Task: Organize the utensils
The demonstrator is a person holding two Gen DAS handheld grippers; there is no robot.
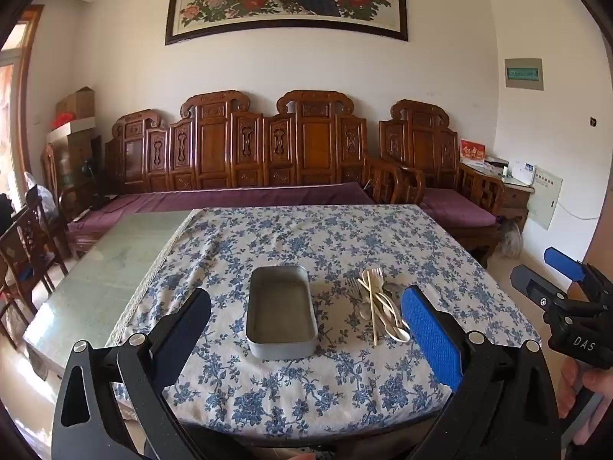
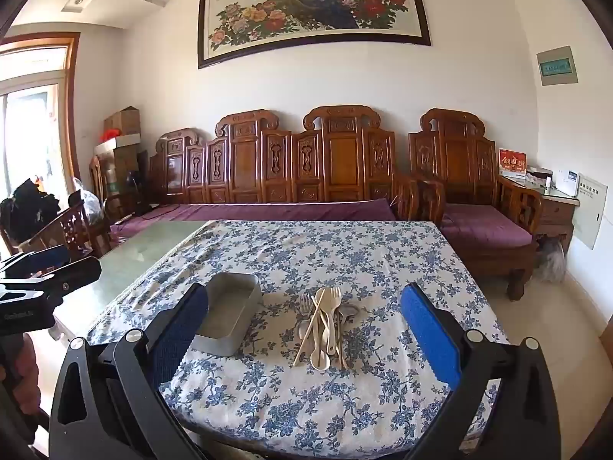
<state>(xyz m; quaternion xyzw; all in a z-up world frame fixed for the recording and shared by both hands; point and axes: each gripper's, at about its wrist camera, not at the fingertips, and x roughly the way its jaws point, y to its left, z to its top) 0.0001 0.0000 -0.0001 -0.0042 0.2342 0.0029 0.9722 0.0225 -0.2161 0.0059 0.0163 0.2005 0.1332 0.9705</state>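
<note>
Utensils point(image 2: 325, 326): one loose heap on the blue-flowered tablecloth point(image 2: 306, 402), lying ahead of and between the fingers of the right claw point(image 2: 304, 341), not touching either pad. Made out in the heap: a cream plastic fork point(image 2: 335, 297), a cream spoon point(image 2: 321, 360) with its bowl nearest the camera, pale chopsticks point(image 2: 306, 339) lying across them, a metal fork point(image 2: 305, 304) at the left edge. More metal pieces lie underneath on the right side; overlapped, so kind and count cannot be told.

Metal tray point(image 1: 281, 314): rectangular, grey, rounded corners, upright, nothing in it. Sits just left of the heap, a strip of cloth between them. In the left wrist view it lies ahead of and midway between the fingers of the left claw point(image 1: 304, 339), apart from both. In the right wrist view its near left corner is hidden behind the right claw's left finger.

Left claw: jaws spread wide, nothing between the pads. In its own view the heap's right end is cut off behind the right blue pad.

Right claw: jaws spread wide, nothing gripped. It also appears at the right edge of the left view, where white letters "DAS" read on its black body and a hand point(image 1: 590, 387) holds the grip, partly cut by the frame.

Writing elsewhere: a red card point(image 2: 512, 163) with gold characters on a side table, and characters on the peacock painting point(image 2: 314, 4); both too small to read. Green label on the wall box point(image 2: 556, 66) illegible.

Behind the table: carved wooden bench point(image 2: 306, 161) with purple cushion.
</note>
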